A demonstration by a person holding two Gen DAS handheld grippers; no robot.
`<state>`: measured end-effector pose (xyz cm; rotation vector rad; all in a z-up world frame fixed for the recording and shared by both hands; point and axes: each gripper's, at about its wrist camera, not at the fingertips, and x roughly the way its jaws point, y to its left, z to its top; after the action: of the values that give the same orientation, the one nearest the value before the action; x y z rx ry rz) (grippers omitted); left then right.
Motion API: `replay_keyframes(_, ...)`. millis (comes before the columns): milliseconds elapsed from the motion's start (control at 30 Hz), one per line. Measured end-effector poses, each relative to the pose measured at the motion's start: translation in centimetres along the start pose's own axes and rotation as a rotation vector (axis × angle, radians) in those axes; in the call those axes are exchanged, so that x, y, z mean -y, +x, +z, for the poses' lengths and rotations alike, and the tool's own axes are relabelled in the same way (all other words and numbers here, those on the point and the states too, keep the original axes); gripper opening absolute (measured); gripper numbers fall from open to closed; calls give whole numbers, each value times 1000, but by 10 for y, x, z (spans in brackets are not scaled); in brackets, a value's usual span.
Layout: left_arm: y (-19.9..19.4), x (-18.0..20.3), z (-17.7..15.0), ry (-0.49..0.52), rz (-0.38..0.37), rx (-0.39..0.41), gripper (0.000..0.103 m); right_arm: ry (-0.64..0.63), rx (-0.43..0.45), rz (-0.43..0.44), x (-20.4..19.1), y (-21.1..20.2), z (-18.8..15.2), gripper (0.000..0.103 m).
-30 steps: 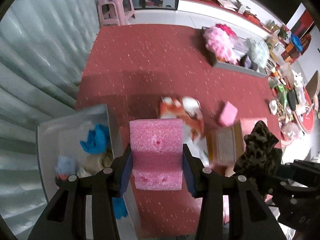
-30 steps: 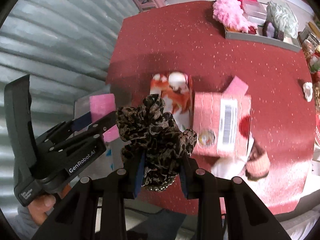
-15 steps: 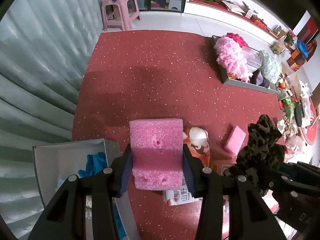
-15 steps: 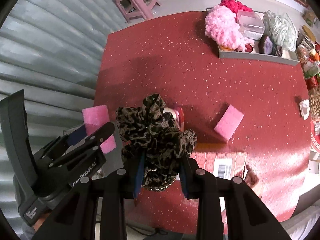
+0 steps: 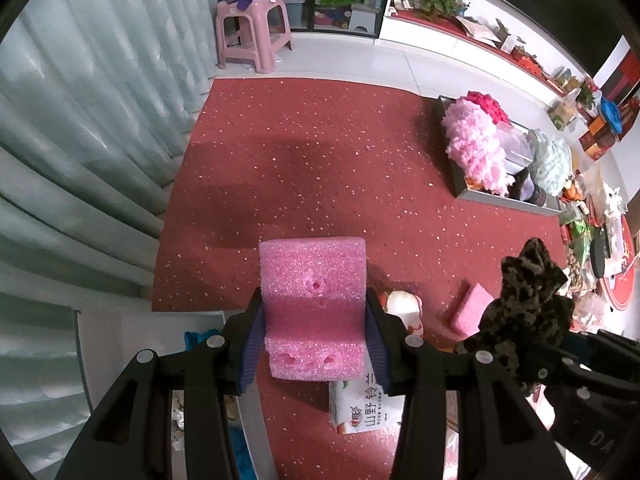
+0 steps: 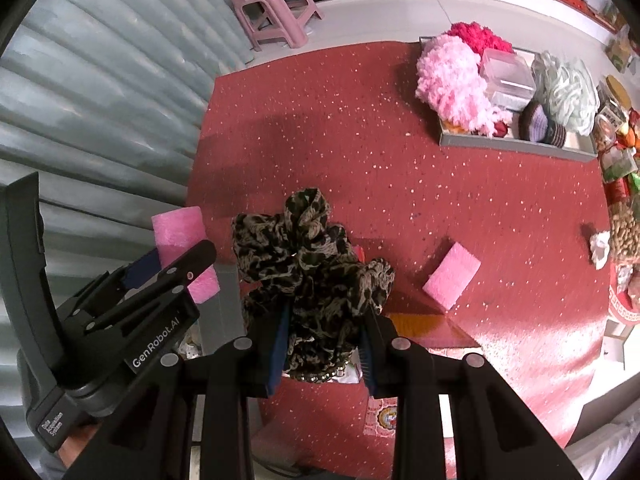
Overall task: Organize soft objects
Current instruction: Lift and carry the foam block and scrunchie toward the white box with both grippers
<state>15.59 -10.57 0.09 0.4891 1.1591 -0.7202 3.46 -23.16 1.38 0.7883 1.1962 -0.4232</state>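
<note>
My left gripper (image 5: 314, 340) is shut on a pink foam block (image 5: 314, 300), held above the red table; the block also shows in the right wrist view (image 6: 180, 232). My right gripper (image 6: 324, 344) is shut on a leopard-print cloth (image 6: 308, 264), also seen at the right of the left wrist view (image 5: 524, 320). A second pink sponge (image 6: 452, 276) lies flat on the table, also in the left wrist view (image 5: 470, 312). A grey box (image 5: 120, 344) with blue cloth inside sits low at the left edge.
A grey tray (image 6: 516, 144) at the far right holds pink fluffy yarn (image 6: 452, 80), a clear box and pale green yarn. A printed tissue pack (image 5: 368, 408) lies under my left gripper. Clutter lines the right edge. A pink stool (image 5: 252, 32) stands beyond the table.
Both grippers have risen and pulled back with their loads; the table items now look smaller and lower in view. The grey box has slid toward the bottom left corner.
</note>
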Motion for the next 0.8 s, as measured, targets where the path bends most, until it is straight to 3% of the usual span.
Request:
replay_keyframes(433,-5,-18,3,-50,-13,22,49,-51,-3,-30,-27,-2,6,32)
replay_keyframes(800,-17,-60,-15,-136,-7,36,49,-134,-25,-22,-69,8,-3,32)
